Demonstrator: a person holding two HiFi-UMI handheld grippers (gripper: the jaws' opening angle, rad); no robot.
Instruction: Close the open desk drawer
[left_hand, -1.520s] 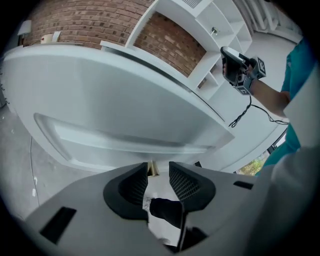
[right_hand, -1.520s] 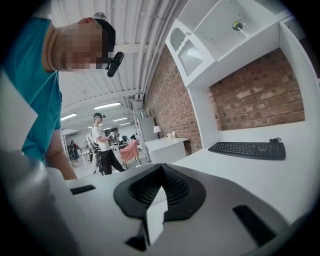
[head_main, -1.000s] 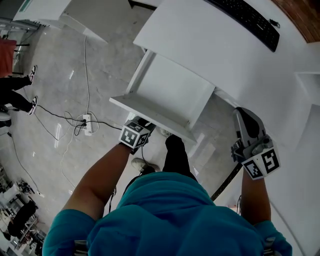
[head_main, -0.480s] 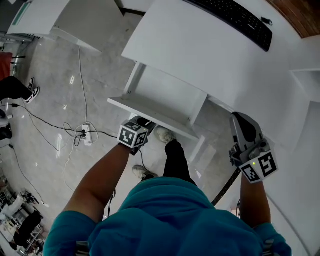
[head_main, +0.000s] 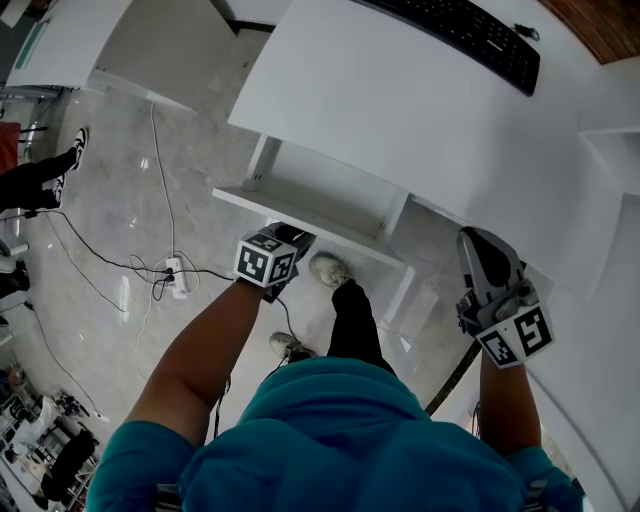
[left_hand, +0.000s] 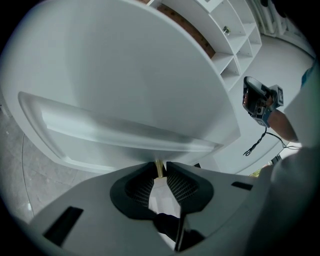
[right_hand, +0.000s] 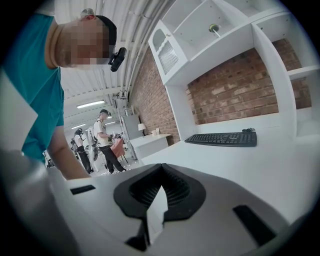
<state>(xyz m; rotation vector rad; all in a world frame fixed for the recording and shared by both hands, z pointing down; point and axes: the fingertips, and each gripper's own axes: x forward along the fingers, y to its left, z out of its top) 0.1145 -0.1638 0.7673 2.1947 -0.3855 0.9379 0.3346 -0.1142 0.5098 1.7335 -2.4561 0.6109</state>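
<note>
The white drawer (head_main: 330, 190) sticks partway out from under the white desk (head_main: 400, 100). In the head view my left gripper (head_main: 296, 238) is at the drawer's front panel (head_main: 300, 222), at its left half. The left gripper view has that panel (left_hand: 125, 125) filling the frame right in front of the left gripper (left_hand: 160, 168). Its jaws are nearly together, a thin slit between the tips, and hold nothing. My right gripper (head_main: 477, 243) hovers over the desk's right part, jaws shut and empty. In its own view the right gripper (right_hand: 161, 170) faces a black keyboard (right_hand: 222, 139).
The keyboard (head_main: 460, 35) lies at the desk's far edge, with a white shelf unit (head_main: 612, 170) to the right. On the floor are a power strip with cables (head_main: 178, 275) and the person's shoes (head_main: 328, 268). Other people stand at left (head_main: 40, 175).
The drawer has slid further in under the desk, and my left gripper has moved forward with its front panel. The right gripper has hardly moved.
</note>
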